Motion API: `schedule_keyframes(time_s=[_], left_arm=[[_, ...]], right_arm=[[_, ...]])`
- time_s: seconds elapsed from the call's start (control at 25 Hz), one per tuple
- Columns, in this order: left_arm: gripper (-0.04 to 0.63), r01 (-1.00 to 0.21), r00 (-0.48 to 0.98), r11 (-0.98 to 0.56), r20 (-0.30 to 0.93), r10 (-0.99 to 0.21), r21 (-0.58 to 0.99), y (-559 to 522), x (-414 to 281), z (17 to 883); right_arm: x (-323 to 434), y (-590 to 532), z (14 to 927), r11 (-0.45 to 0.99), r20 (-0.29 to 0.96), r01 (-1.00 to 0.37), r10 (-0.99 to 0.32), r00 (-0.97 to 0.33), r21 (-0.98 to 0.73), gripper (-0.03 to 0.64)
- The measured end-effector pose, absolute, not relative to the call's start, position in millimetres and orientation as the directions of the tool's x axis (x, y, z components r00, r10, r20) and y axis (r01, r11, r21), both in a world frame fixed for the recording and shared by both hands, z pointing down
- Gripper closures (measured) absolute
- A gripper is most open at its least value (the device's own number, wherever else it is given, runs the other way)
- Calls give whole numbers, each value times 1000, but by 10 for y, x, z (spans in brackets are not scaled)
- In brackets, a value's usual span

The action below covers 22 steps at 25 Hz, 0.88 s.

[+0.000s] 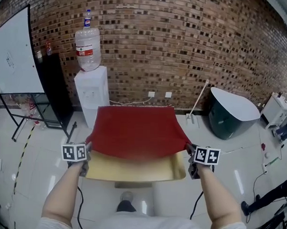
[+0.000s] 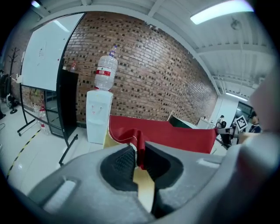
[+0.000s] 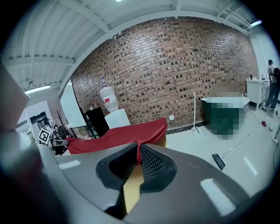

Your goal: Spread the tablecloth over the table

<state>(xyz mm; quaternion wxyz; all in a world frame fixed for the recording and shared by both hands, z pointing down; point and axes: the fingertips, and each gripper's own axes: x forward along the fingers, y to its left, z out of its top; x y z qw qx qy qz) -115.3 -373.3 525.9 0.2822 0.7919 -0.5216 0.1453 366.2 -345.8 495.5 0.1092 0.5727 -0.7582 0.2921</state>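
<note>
Red tablecloth [image 1: 133, 130] is held stretched out ahead of the person, with its far edge reaching toward the water dispenser [image 1: 91, 92]. The jaws of the left gripper [image 1: 86, 154] are clamped together on the near left corner, and those of the right gripper [image 1: 191, 156] on the near right corner. In each gripper view a gathered fold of red is seen nipped between the pads, with tan backing hanging below. A tan band is shown under the near red edge in the head view. It is judged to be that backing, sagging or turned under, and the worktop itself cannot be made out beneath the cloth.

The step in hand is judged to be the laying down. It is best done with both corners lowered level and together. They should be kept well apart so that the near edge is drawn taut and the tan part is pulled flat. The grip is best not released until the far edge is seen to lie square.

Along the left side edge, near the gripper, the cloth is curled, so a light outward pull may be needed there. Open floor [image 1: 36, 168] is left on both sides. The dispenser and a black cabinet [image 1: 52, 88] stand near the far left corner, and a dark green tub [image 1: 229, 115] is set well apart on the right
</note>
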Motion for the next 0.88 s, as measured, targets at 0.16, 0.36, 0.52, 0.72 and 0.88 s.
schedule_keyframes(time_s=[0.16,0.36,0.52,0.72,0.88], left_arm=[[574,-905,414,-259,568,-711,336,-3486,-1207,5597],[572,-904,412,-228,597,-688,361,-3207,-1313,5940],[572,-914,400,-241,618,-677,327,-3035,-1272,6142],[572,-913,402,-240,630,-665,329,-2855,-1284,6284],[572,-914,402,-244,638,-657,325,-2729,-1286,6390]], right_arm=[[3688,-3182,5261,133,531,-934,-792,-302,-332,609],[3706,-2864,5660,79,569,-936,-775,-274,-342,609],[3767,-2716,5938,54,595,-942,-762,-254,-332,609],[3785,-2563,6130,37,622,-949,-747,-234,-313,609],[3816,-2461,6274,26,638,-949,-735,-230,-313,609]])
